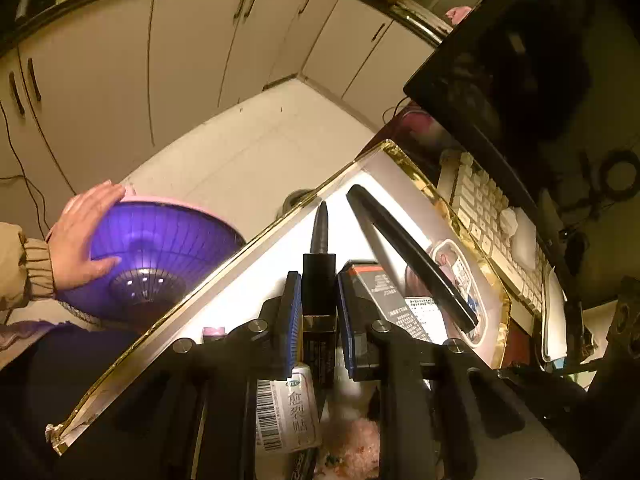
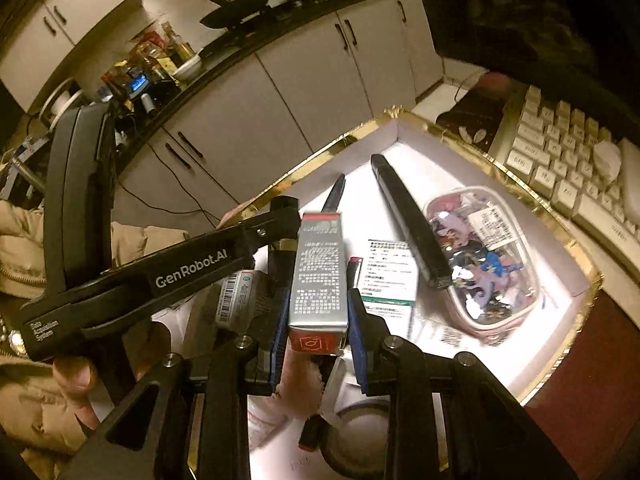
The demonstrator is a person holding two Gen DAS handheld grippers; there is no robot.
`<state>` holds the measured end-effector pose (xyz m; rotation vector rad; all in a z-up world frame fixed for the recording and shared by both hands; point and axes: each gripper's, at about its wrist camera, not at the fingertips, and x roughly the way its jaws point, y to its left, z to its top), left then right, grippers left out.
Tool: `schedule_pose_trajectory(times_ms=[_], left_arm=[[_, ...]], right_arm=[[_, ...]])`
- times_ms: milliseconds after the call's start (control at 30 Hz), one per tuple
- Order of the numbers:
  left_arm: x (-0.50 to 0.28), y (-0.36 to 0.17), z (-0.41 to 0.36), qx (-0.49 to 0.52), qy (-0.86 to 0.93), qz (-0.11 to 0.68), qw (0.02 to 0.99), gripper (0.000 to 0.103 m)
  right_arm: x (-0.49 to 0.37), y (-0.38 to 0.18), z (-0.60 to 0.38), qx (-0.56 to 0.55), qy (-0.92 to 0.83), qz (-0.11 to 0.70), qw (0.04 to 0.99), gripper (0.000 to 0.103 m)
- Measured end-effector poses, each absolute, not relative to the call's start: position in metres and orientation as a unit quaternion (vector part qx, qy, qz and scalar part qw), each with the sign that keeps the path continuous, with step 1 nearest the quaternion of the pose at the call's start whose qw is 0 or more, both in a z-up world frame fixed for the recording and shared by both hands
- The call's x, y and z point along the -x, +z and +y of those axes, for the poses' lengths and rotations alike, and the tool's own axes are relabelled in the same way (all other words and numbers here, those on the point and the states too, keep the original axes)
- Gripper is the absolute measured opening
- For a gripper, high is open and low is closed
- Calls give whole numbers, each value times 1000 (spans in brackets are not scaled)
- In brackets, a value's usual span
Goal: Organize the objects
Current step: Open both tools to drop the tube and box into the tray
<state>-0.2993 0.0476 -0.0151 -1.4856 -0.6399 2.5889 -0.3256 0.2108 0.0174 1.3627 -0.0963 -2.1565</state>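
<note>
A white box with a gold rim [image 1: 248, 240] lies open under both grippers. My left gripper [image 1: 318, 308] is shut on a slim black carton [image 1: 318, 280] with a black pointed tip sticking out of its far end. My right gripper [image 2: 318, 320] is shut on a silver carton with red ends [image 2: 318, 272], held over the box beside the left one. Inside the box lie a long black case [image 2: 408, 220], a clear pink pouch of small trinkets [image 2: 484, 264] and a green-and-white medicine carton [image 2: 388, 280].
A person's hand [image 1: 86, 236] rests on a purple colander [image 1: 160, 256] left of the box. A keyboard [image 2: 560, 152] and a dark monitor [image 1: 500, 60] stand to the right. A barcoded tube [image 1: 288, 412] lies under the left gripper. White cabinets [image 1: 192, 60] stand behind.
</note>
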Motion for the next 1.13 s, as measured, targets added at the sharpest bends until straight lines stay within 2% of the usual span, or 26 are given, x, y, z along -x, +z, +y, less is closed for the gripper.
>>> schedule_pose_trajectory(times_ms=[67,133,167,233,267,367,467,533,600,700,767,800,833,867,1133], left_arm=[[288,-7,44,458,861,-220,38,17],[272,2,40,434,874,-217,14,32],[261,9,40,424,881,-211,-6,34],[240,22,46,393,899,-184,-53,34],[233,26,50,380,907,-169,-70,35],[205,38,75,361,920,-96,-114,37],[178,39,95,342,928,-59,-136,37],[160,35,110,334,928,-30,-164,37],[150,30,124,354,923,9,-152,38],[141,26,127,380,913,11,-150,38],[139,27,133,399,903,19,-155,38],[137,27,135,401,902,30,-159,50],[135,26,136,403,899,37,-166,73],[133,25,137,400,899,43,-171,77],[108,31,155,386,903,48,-184,77]], right_arm=[[324,20,206,-515,-804,-16,297,30],[316,24,213,-497,-809,-25,313,32],[312,25,220,-490,-814,-40,310,34],[304,25,236,-483,-815,-83,309,55],[300,26,240,-480,-815,-93,312,56],[282,30,253,-464,-823,-97,312,57],[257,29,271,-462,-820,-116,317,57],[239,27,280,-456,-830,-100,304,57],[225,22,287,-461,-839,-80,278,57],[206,21,293,-449,-848,-46,279,57],[200,19,298,-457,-847,-55,266,57],[198,18,299,-466,-840,-64,270,57],[194,17,301,-467,-834,-72,284,57],[190,19,302,-462,-836,-71,287,57],[173,17,313,-443,-848,-67,284,57]])
